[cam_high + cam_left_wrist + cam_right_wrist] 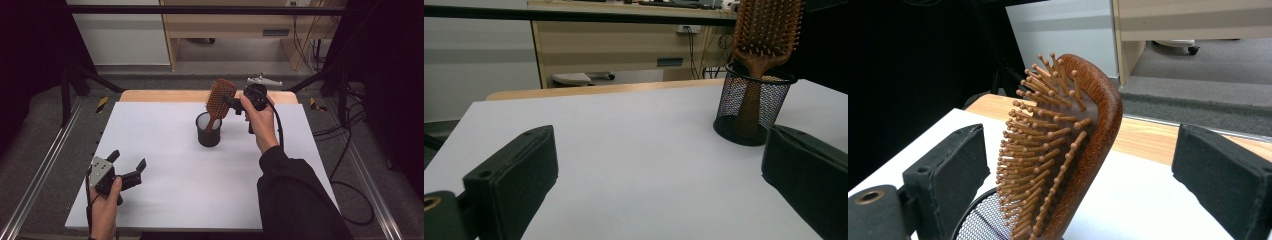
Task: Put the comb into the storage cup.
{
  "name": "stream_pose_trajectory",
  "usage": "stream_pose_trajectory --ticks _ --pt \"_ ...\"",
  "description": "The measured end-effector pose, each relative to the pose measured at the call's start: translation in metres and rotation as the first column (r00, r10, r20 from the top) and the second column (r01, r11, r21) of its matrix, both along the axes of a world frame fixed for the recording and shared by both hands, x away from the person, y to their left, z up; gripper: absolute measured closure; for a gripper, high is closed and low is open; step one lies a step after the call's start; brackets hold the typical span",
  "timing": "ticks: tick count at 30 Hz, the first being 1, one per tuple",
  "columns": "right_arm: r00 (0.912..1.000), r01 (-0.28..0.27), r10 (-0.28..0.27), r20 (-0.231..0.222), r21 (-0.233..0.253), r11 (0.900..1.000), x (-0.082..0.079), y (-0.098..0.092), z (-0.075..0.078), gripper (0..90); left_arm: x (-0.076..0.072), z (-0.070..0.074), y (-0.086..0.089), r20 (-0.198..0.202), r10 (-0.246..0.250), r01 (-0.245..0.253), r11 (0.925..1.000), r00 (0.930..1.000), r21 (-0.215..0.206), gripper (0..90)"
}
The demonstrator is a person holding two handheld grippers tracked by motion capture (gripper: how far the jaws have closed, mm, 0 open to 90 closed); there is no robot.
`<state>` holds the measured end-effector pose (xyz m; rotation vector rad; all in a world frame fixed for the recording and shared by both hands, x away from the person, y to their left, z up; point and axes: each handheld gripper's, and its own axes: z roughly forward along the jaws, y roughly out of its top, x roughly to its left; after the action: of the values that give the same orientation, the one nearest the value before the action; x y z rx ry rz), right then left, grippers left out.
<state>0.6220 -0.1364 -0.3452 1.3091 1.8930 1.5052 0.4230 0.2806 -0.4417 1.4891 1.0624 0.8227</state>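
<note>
Hairbrush (220, 97) stands handle-down in mesh cup (208, 135) on worktop (165, 150). Right gripper (231, 104) fingers wide open either side of brush head, not touching. Left gripper (129, 165) open, empty.

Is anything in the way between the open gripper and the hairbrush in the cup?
Nothing visible. The right hand-held gripper has its jaws open on either side of the wooden hairbrush, not touching it. The hairbrush stands handle-down in the black mesh cup, with only air between pads and brush head.
</note>
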Motion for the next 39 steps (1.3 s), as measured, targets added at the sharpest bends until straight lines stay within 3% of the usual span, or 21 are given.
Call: stream_pose_trajectory --ticks 39 --pt "0.9983 0.003 -0.005 0.057 0.034 0.999 -0.015 -0.018 0.013 5.7 0.000 0.000 0.000 0.000 0.002 -0.002 1.0000 1.0000 0.000 1.8"
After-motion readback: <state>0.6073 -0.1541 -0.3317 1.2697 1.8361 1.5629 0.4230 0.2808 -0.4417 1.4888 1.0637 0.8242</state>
